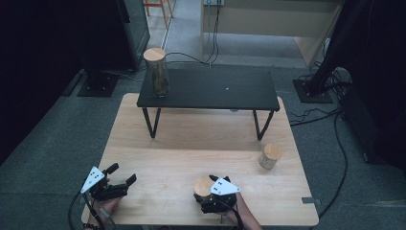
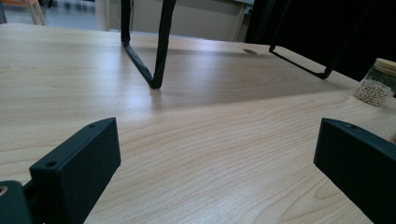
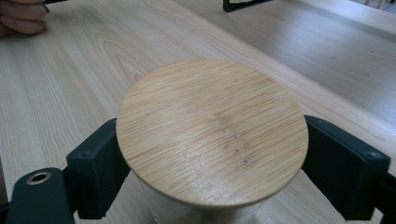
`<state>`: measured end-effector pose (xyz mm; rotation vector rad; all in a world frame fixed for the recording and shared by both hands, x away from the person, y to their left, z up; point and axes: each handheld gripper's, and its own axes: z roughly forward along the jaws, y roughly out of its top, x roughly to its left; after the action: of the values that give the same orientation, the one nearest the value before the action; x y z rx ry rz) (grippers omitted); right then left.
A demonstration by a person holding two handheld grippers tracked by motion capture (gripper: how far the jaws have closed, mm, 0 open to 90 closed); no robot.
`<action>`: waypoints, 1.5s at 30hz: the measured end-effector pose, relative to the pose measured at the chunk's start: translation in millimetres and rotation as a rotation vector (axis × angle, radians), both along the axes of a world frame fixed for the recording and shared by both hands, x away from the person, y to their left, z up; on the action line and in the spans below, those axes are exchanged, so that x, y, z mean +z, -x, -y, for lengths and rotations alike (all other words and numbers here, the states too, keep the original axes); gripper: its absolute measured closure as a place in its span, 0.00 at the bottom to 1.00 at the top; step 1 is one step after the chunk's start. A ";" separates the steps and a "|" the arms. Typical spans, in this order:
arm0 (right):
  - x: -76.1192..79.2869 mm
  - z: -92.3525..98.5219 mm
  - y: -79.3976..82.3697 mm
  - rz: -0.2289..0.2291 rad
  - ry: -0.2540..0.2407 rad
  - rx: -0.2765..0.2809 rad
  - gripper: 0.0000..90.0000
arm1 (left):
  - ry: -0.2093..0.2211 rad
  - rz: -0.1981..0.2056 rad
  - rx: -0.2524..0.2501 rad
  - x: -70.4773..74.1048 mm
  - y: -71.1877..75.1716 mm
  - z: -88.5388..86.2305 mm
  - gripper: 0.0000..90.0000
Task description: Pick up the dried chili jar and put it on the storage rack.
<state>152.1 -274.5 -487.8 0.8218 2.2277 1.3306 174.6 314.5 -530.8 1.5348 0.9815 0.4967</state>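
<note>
One jar [image 3: 212, 135] stands upright — bamboo lid up — between the right gripper's [image 3: 212, 175] jaws.

From my remote seat, the table [image 1: 143, 158] shows pale, smooth wood with a soft sheen. The jar [image 3: 187, 214] I grip is clear glass under a lid [image 3: 212, 130] of fine-grained bamboo, matt. My right gripper's [image 3: 212, 186] jaws look like matt black plastic. The shelf [image 1: 210, 91] is matt black on thin metal legs.
</note>
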 end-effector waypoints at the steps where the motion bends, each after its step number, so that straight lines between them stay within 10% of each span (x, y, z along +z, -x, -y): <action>1: 0.1 0.0 -0.1 0.000 0.002 0.001 0.16 | 0.000 0.000 0.000 0.0 -0.1 0.0 0.01; 45: 23.8 1.0 3.9 0.011 0.017 0.000 0.29 | 0.004 -0.003 0.004 0.0 0.1 -0.3 0.01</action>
<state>148.2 -275.5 -464.0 0.8064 2.2276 1.3115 174.6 314.9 -530.8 1.5307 0.9871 0.4954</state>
